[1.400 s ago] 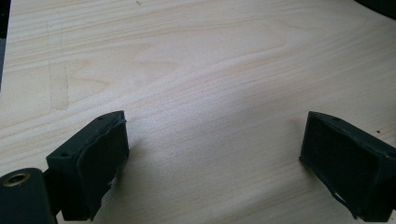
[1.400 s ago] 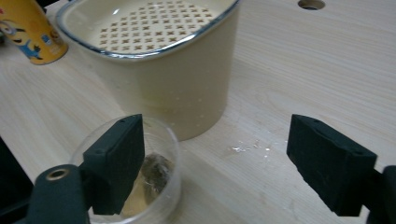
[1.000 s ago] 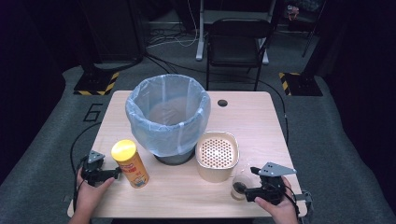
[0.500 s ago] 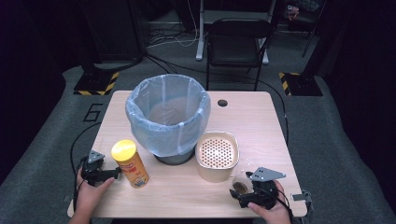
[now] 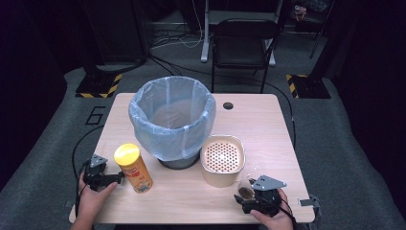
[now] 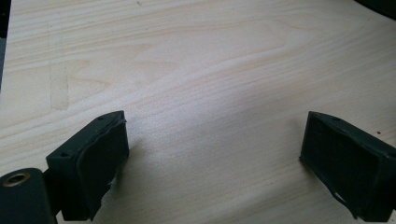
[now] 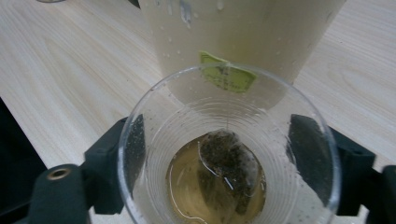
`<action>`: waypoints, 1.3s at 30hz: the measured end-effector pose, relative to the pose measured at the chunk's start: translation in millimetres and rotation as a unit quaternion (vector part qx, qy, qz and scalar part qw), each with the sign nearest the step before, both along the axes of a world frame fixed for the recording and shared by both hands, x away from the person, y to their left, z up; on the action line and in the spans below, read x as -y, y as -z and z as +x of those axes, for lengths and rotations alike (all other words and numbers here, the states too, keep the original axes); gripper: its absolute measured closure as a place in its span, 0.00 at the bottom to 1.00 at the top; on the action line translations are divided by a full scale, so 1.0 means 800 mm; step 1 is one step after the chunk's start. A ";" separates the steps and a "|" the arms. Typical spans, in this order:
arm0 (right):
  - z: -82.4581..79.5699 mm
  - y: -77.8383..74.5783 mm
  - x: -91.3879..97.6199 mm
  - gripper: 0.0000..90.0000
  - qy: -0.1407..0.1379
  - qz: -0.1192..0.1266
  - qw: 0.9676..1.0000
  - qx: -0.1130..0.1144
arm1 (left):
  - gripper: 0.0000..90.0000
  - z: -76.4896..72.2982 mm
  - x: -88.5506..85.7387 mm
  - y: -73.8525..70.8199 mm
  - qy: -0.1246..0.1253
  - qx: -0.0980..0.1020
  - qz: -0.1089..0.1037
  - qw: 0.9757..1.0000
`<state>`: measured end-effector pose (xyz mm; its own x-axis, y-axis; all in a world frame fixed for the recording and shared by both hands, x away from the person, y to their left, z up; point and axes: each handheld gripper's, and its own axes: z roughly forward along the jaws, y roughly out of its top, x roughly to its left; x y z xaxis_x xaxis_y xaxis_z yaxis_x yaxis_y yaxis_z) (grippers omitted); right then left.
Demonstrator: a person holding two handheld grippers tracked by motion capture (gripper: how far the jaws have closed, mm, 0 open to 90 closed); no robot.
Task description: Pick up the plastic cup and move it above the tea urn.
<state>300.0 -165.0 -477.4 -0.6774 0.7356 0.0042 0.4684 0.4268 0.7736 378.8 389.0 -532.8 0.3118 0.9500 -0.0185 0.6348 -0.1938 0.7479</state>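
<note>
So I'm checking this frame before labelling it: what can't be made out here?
- Bin: its base, high view, hidden behind its blue liner and the beige strainer tub.
- Yellow-lidded can: label print, high view, too small to read.
- Clear cup: whether the right gripper pads press it, right gripper view, blurred through the wall.
- Teabag tag: its print, too blurred.

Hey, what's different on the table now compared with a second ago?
The right gripper has come down toward the table's near edge, around the clear cup holding a tea bag. Its jaws have just been closing, with the cup between them. The left gripper, the yellow-lidded can, the lined bin and the beige strainer tub stayed put.
</note>
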 end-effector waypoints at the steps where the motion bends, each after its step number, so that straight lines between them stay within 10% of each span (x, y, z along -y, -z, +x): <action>1: 0.000 0.000 0.001 0.23 0.000 0.001 1.000 0.000 | 0.08 0.000 0.000 0.000 0.000 0.000 0.000 1.000; 15: 0.014 -0.004 0.029 0.25 0.022 -0.022 0.999 0.011 | 0.08 0.000 0.000 0.000 -0.001 -0.001 -0.003 1.000; 39: 0.051 -0.001 0.110 0.15 0.102 0.010 0.995 0.013 | 0.08 0.001 0.000 0.000 -0.002 0.001 0.001 1.000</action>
